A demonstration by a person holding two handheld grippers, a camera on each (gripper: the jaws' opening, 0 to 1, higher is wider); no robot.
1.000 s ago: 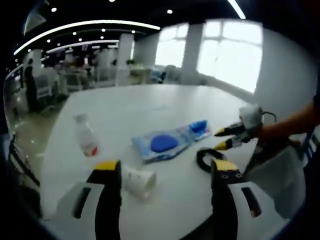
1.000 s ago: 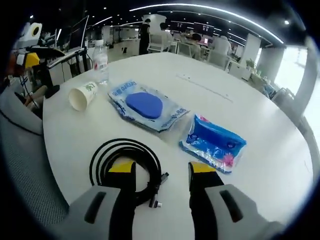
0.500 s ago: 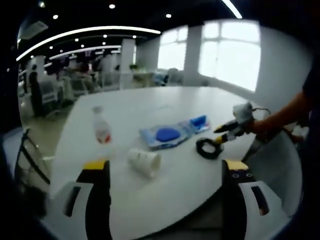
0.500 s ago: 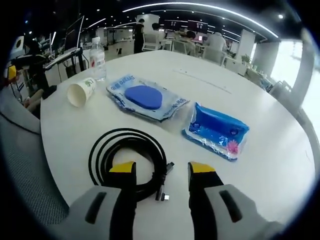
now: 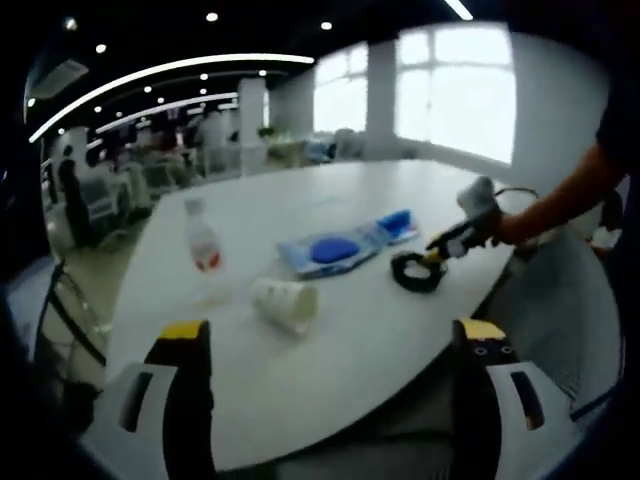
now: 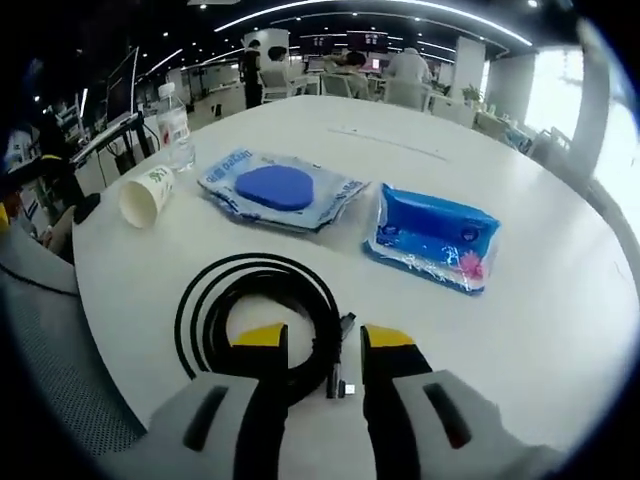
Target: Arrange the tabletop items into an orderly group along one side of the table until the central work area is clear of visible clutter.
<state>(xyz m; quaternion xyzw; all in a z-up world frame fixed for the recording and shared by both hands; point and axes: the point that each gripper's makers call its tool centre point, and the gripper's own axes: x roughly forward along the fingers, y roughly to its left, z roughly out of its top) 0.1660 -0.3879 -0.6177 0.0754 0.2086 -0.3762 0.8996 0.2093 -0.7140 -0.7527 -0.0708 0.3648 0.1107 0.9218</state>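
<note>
Where the right gripper [image 6: 313, 340] comes down, the coiled black cable [image 6: 262, 318] lies on the white table [image 6: 560, 300] with its strands and plug end between the yellow-tipped jaws; the jaws stand narrowly apart, nearer together than half a second ago, and seem not yet clamped on the cable, though the fisheye makes this hard to judge; beyond the tips, to the right, lies the blue tissue pack [image 6: 434, 237], and ahead to the left the clear pouch holding a blue pad [image 6: 277, 188], whose printing is too blurred to read; further left the paper cup [image 6: 145, 196] lies on its side with small green marks that cannot be read, and behind it stands the water bottle [image 6: 176, 126] with a red label; the left gripper [image 5: 330, 335] has drawn back from the table edge since a second ago, its jaws spread wide and holding nothing, with the cup, bottle, pouch and cable now small and well ahead of it, and the right gripper at the cable on its right.
</note>
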